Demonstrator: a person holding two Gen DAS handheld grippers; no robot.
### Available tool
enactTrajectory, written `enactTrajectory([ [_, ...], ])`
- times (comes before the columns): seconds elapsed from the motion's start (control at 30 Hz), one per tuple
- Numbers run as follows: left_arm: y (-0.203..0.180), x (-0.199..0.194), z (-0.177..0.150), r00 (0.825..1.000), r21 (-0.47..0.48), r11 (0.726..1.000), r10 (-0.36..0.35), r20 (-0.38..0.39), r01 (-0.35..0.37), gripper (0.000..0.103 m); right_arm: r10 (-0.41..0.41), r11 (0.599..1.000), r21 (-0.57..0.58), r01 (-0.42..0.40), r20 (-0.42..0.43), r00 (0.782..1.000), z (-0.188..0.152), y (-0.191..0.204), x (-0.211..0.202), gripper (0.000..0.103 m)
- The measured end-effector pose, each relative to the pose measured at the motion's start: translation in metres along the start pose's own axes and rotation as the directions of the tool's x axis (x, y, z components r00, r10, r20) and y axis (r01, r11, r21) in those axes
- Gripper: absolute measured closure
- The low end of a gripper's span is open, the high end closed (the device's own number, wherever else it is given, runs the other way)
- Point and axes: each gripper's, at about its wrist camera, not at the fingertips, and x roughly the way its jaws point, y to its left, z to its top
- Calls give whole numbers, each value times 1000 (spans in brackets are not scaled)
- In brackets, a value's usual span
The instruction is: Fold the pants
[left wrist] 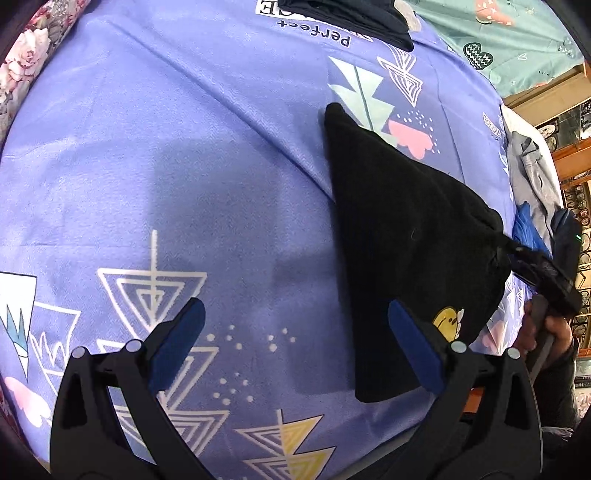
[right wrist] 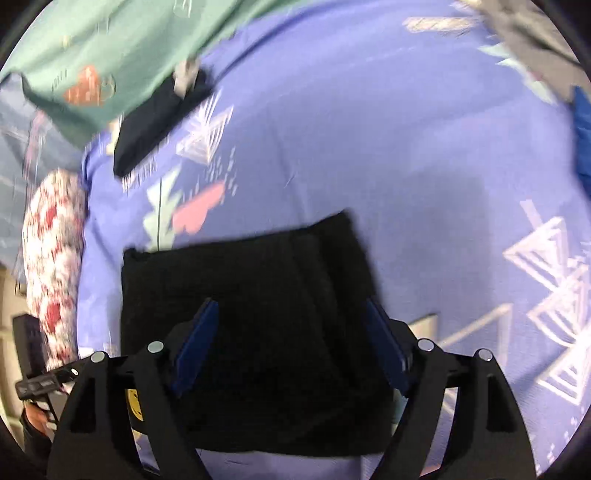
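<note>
The black pants (left wrist: 406, 236) lie folded into a compact piece on the purple patterned bedsheet (left wrist: 184, 147), with a yellow print (left wrist: 447, 324) near the close edge. My left gripper (left wrist: 295, 343) is open and empty, hovering over the sheet just left of the pants. In the right wrist view the folded pants (right wrist: 258, 314) lie flat below my right gripper (right wrist: 291, 347), which is open with its jaws wide apart above the cloth. The right gripper's body also shows in the left wrist view (left wrist: 543, 273) at the pants' right edge.
A dark folded garment (left wrist: 351, 18) lies at the far edge of the sheet, also in the right wrist view (right wrist: 155, 125). A teal sheet (left wrist: 509, 33) lies beyond it. Grey and blue clothes (left wrist: 532, 184) are piled at the right. A floral pillow (right wrist: 51, 266) sits at the side.
</note>
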Motion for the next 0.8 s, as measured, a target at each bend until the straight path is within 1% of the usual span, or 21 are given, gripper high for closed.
enactTrajectory([
  [0.07, 4, -3, -2, 1000, -13, 1000, 1, 7, -1, 3, -16, 1000, -18, 15, -39, 999, -3, 6, 14, 23],
  [0.13, 11, -5, -4, 1000, -37, 999, 1, 12, 0, 3, -14, 999, -37, 12, -51, 999, -6, 8, 17, 23],
  [0.17, 15, -6, -5, 1000, -48, 999, -1, 13, 2, 3, -16, 999, -51, 13, -52, 999, -7, 7, 18, 27],
  [0.2, 17, -7, -5, 1000, -57, 998, -3, 13, 3, 3, -23, 998, -62, 20, -53, 998, -8, 5, 17, 37],
  [0.23, 19, -6, -6, 1000, -68, 998, -5, 10, 5, 3, -17, 998, -66, 13, -57, 998, -7, 4, 16, 45],
  [0.27, 20, -5, -6, 1000, -72, 997, -4, 7, 5, 3, 24, 998, -60, -28, -74, 997, -7, 1, 14, 60],
  [0.3, 20, -4, -5, 1000, -73, 997, -2, 4, 3, 3, 35, 997, -61, -39, -74, 997, -6, 0, 10, 67],
  [0.33, 20, -3, -5, 1000, -73, 997, 1, 2, -1, 3, 43, 996, -75, -48, -62, 997, -6, 2, 4, 70],
  [0.4, 17, -2, -3, 1000, -66, 998, 5, 2, -4, 3, 69, 994, -86, -71, -22, 997, -4, 13, -10, 79],
  [0.47, 13, -5, -2, 1000, -50, 999, 4, 11, -3, 3, 105, 989, -111, -101, 28, 994, -4, 25, -32, 81],
  [0.5, 12, -6, -1, 1000, -43, 999, 4, 14, -3, 3, 131, 984, -134, -121, 68, 989, -5, 34, -51, 82],
  [0.57, 9, -9, 0, 1000, -29, 1000, 6, 22, -5, 2, 158, 976, -166, -141, 99, 982, -6, 40, -72, 82],
  [0.6, 8, -9, 0, 1000, -26, 1000, 4, 23, -3, 2, 153, 975, -179, -131, 116, 981, -6, 41, -81, 82],
  [0.63, 7, -9, 0, 1000, -23, 1000, 1, 22, -1, 2, 150, 975, -180, -128, 115, 982, -6, 38, -83, 82],
  [0.73, 1, -5, 3, 1000, -11, 1000, 2, 16, -2, 2, 74, 992, -108, -64, 93, 993, -6, 8, -62, 80],
  [0.77, -3, -2, 5, 1000, -4, 1000, 4, 12, -4, 3, 37, 998, -62, -33, 64, 997, -7, -8, -43, 75],
  [0.8, -7, 1, 6, 1000, 4, 1000, 7, 7, -7, 3, -24, 999, -26, 25, 15, 1000, -10, -23, -22, 59],
])
